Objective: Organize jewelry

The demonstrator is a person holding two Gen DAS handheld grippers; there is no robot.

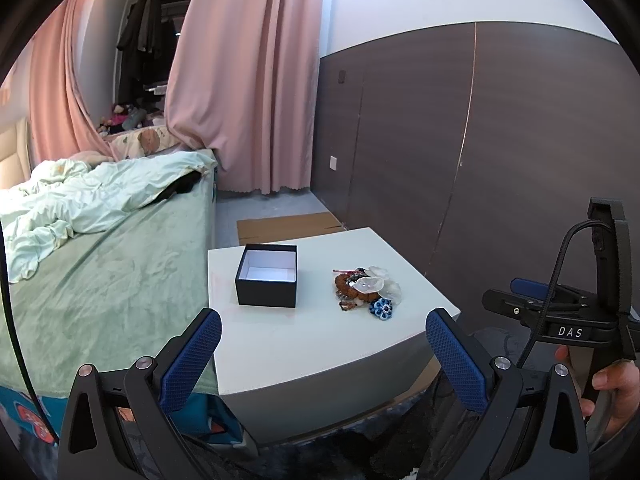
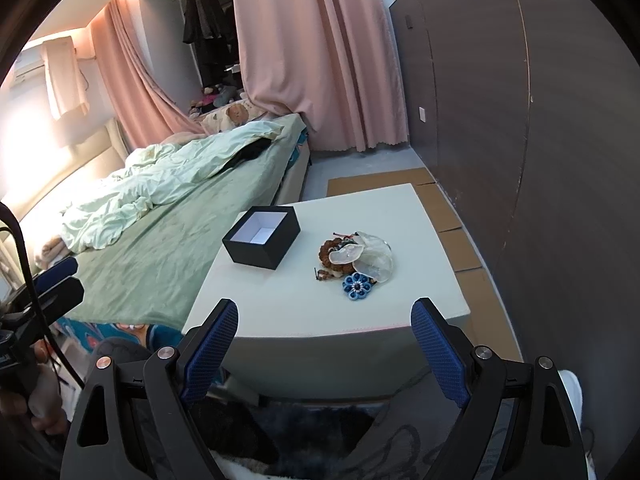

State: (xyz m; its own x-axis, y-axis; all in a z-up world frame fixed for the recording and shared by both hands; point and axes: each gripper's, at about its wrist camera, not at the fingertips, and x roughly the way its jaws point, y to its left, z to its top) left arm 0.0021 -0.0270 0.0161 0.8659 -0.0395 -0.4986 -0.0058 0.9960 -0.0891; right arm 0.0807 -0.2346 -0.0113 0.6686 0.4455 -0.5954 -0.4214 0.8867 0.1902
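A black open box (image 1: 267,276) with a white empty inside stands on the white table (image 1: 304,344); it also shows in the right wrist view (image 2: 262,237). To its right lies a pile of jewelry (image 1: 366,288): a brown bead bracelet, pale shell flower pieces and a blue flower brooch (image 1: 383,309). The pile shows in the right wrist view (image 2: 356,260) with the brooch (image 2: 358,286) nearest. My left gripper (image 1: 324,344) is open and empty above the table's near edge. My right gripper (image 2: 324,336) is open and empty, short of the near edge.
A bed with a green sheet (image 1: 100,276) touches the table's left side. A dark panelled wall (image 1: 500,140) runs along the right. Flat cardboard (image 2: 452,216) lies on the floor behind and right of the table. Pink curtains (image 1: 248,80) hang at the back.
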